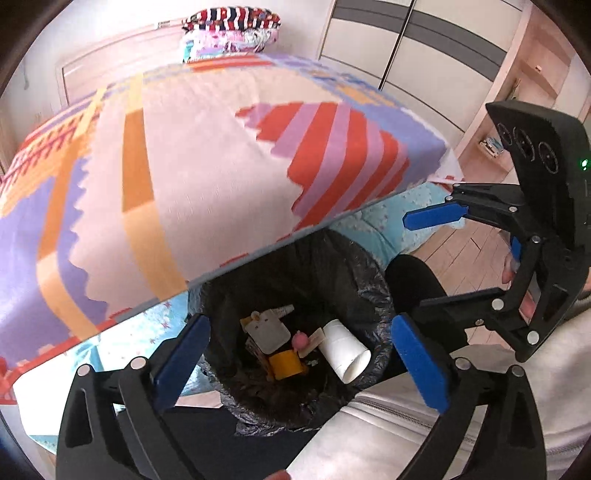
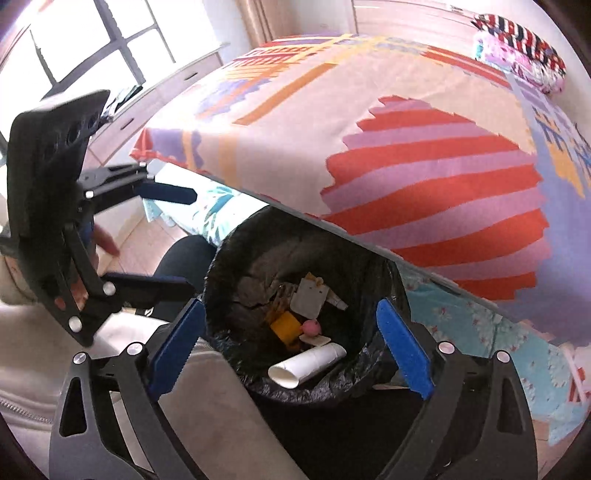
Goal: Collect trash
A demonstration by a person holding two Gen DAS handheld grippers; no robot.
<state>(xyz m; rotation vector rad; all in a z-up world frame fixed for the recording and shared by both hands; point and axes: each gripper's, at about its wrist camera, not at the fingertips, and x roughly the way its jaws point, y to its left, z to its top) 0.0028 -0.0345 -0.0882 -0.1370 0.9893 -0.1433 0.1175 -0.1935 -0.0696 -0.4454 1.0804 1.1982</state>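
A bin lined with a black bag [image 1: 332, 266] [image 2: 236, 258] stands on the floor against the bed. Inside it lie a white paper cup [image 1: 345, 349] [image 2: 310, 363], a yellow box [image 1: 286, 363] [image 2: 284, 326], a small pink thing [image 1: 300, 339] [image 2: 312, 326] and a white pouch [image 1: 267, 328] [image 2: 308, 299]. My left gripper [image 1: 303, 363] [image 2: 190, 240] hangs above the bin, open, with nothing between its blue pads. My right gripper [image 2: 291, 350] [image 1: 406, 273] is beside it over the bin, also open and holding nothing.
The bed with its colourful patterned blanket [image 1: 184, 166] [image 2: 406, 147] overhangs the bin's far side. Folded quilts [image 1: 229, 33] sit at its head. A person's pale jacket [image 1: 406, 424] and dark trouser leg [image 1: 413, 280] are close to the bin. Wooden floor [image 1: 461, 251] lies to the right.
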